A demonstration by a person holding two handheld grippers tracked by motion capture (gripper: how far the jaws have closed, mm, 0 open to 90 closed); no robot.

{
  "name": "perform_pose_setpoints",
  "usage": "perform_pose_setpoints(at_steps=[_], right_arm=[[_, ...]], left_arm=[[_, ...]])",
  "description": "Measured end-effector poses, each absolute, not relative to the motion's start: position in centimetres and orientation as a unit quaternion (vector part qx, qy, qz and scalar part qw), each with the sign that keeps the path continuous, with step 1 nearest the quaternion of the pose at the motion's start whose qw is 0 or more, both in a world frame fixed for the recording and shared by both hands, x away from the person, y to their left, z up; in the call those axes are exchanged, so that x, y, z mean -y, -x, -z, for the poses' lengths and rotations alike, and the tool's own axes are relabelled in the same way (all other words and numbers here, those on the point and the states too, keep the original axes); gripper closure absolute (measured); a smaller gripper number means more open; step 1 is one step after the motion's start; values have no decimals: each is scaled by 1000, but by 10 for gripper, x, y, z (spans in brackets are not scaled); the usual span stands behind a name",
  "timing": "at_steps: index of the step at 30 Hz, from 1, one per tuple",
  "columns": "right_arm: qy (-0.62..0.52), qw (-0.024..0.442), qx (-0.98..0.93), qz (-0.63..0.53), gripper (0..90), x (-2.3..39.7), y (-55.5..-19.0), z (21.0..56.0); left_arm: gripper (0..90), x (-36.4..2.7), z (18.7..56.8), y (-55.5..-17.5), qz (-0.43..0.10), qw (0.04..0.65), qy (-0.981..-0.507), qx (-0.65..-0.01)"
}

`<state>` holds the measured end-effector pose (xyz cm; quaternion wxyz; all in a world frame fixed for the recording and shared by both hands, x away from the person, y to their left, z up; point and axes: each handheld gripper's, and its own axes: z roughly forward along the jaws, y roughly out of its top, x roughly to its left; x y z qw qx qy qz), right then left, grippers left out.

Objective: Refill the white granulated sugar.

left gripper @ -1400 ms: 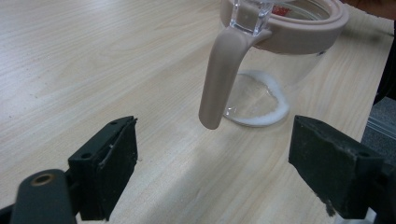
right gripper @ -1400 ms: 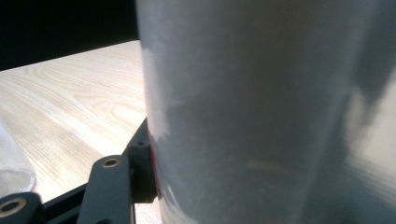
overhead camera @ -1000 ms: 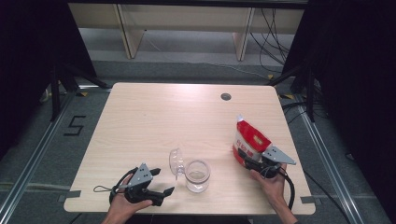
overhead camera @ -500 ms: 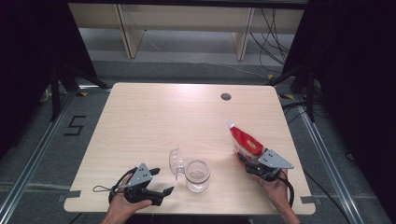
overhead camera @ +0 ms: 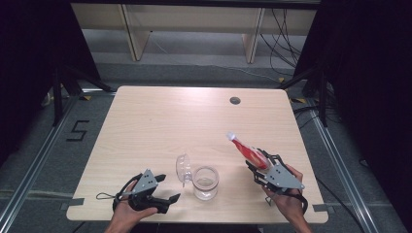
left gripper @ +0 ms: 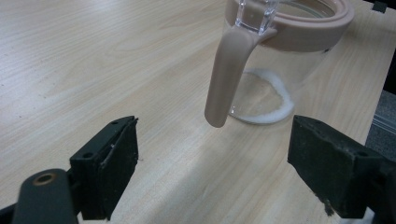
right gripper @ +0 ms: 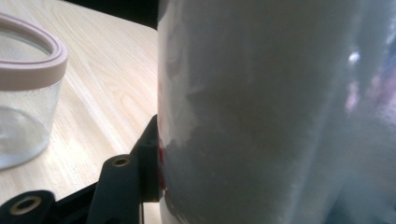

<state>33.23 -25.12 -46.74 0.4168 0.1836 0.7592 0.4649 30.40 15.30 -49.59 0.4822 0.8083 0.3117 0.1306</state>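
Compared with a second back: found the red-and-white pouch (overhead camera: 245, 149) no longer standing upright near the right edge of the table (overhead camera: 160, 116), but lifted off the wood and tipped, white tip aimed at the upper left of the high view. Shifted a bit toward the middle of the frame too. Clamped at its lower end by the right gripper (overhead camera: 256, 164), jaws pressed into both sides. Left gripper (overhead camera: 170, 188) parked at lower left, same spot as before, jaws wide apart with nothing between them, pointed at the glass jar (overhead camera: 205, 182).

Read that as the start of a pour. Jar already open, lid (overhead camera: 183, 168) flipped over to its left, thin ring of white powder (left gripper: 268, 116) lying at the bottom. Pouch not over the mouth yet, though: apart from it, off to the right.

Room-wise: loads of bare wood across the upper half, nothing up there but a small round hole (overhead camera: 235, 100). Tighter at the bottom: jar near the front edge, right hand near the lower-right corner. Probably safer to swing in from the upper right than to drag low past the pink rim.
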Motion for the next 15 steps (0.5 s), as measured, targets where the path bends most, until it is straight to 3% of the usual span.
perform_pose_setpoints(at_steps=[7,15], right_arm=[[-104,487,-767,-405,477,243,-318,455],[-49,510,-781,-356,478,240,-303,453]], left_arm=[[159,-153,496,-304,-130,481,-809,-312],[158,-153,496,-303,-128,484,-803,-322]])
